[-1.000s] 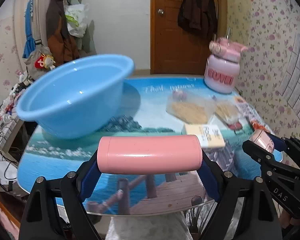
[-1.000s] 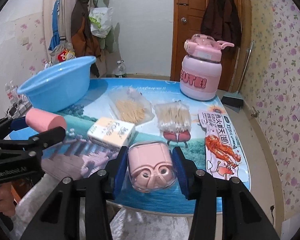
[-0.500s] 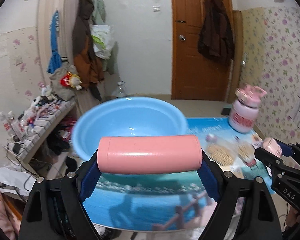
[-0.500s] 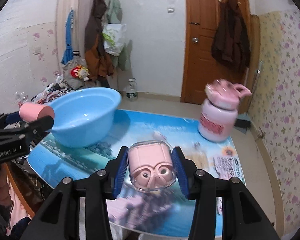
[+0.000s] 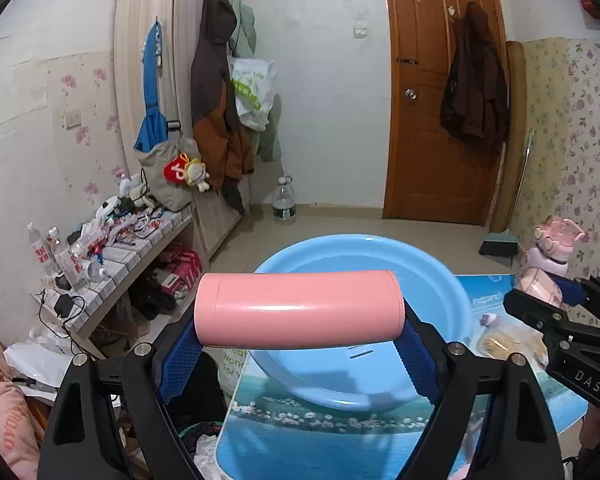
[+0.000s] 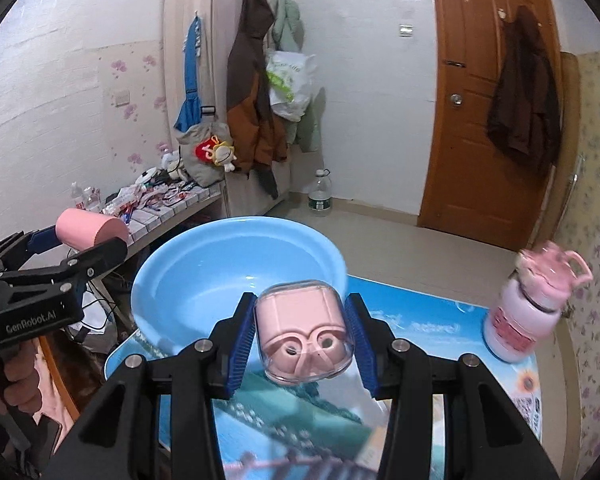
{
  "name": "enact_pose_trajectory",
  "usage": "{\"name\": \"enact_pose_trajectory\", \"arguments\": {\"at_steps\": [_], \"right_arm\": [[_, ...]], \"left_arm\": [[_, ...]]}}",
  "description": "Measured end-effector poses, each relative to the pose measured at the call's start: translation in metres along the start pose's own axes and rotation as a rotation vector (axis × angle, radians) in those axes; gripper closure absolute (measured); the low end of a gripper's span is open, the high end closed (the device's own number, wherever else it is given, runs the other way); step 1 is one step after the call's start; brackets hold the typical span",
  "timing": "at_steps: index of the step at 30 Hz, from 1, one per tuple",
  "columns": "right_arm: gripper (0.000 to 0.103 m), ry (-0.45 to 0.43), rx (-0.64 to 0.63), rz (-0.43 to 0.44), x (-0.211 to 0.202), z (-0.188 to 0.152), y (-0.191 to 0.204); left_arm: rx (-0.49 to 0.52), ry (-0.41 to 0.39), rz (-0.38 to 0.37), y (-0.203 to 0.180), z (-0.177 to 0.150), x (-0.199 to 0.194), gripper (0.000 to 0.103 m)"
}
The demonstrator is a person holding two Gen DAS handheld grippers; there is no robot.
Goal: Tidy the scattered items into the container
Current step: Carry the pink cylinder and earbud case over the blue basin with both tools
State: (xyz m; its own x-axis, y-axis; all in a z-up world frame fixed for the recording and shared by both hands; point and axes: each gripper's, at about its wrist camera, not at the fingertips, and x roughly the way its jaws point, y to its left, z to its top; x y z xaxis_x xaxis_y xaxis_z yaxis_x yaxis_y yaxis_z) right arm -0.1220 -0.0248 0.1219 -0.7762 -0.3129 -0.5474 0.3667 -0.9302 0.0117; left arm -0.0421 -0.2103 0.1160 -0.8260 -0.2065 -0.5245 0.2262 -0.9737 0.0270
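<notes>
My left gripper is shut on a pink cylinder held crosswise by its two ends, in front of the empty blue basin. My right gripper is shut on a small pink case in a clear shell, just before the blue basin. The left gripper with the pink cylinder appears at the left of the right wrist view. At the right edge of the left wrist view is the right gripper with its pink case.
The basin sits at the left end of a table covered with a blue seaside print. A pink jug stands at the table's far right. A clear bag of sticks lies right of the basin. Left of the table stands a cluttered low shelf.
Both grippers have risen and swung left, each keeping its load. The basin now lies straight ahead of both, seen from above; the box and packets that lay ahead have left both views.
</notes>
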Motion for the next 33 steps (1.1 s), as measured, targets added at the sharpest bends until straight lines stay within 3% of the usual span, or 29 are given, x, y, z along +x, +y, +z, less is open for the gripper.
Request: {"name": "enact_pose_trajectory", "arguments": {"at_steps": [20, 26, 33], "right_arm": [[0.057, 0.092, 0.029, 0.014, 0.109, 0.026, -0.009], [0.057, 0.109, 0.039, 0.009, 0.127, 0.025, -0.013], [0.057, 0.119, 0.042, 0.008, 0.14, 0.024, -0.015]], "left_arm": [[0.033, 0.164, -0.053, -0.022, -0.013, 0.098, 0.017], [0.041, 0.182, -0.047, -0.026, -0.014, 0.114, 0.017], [0.064, 0.264, -0.067, -0.033, -0.019, 0.128, 0.017]]}}
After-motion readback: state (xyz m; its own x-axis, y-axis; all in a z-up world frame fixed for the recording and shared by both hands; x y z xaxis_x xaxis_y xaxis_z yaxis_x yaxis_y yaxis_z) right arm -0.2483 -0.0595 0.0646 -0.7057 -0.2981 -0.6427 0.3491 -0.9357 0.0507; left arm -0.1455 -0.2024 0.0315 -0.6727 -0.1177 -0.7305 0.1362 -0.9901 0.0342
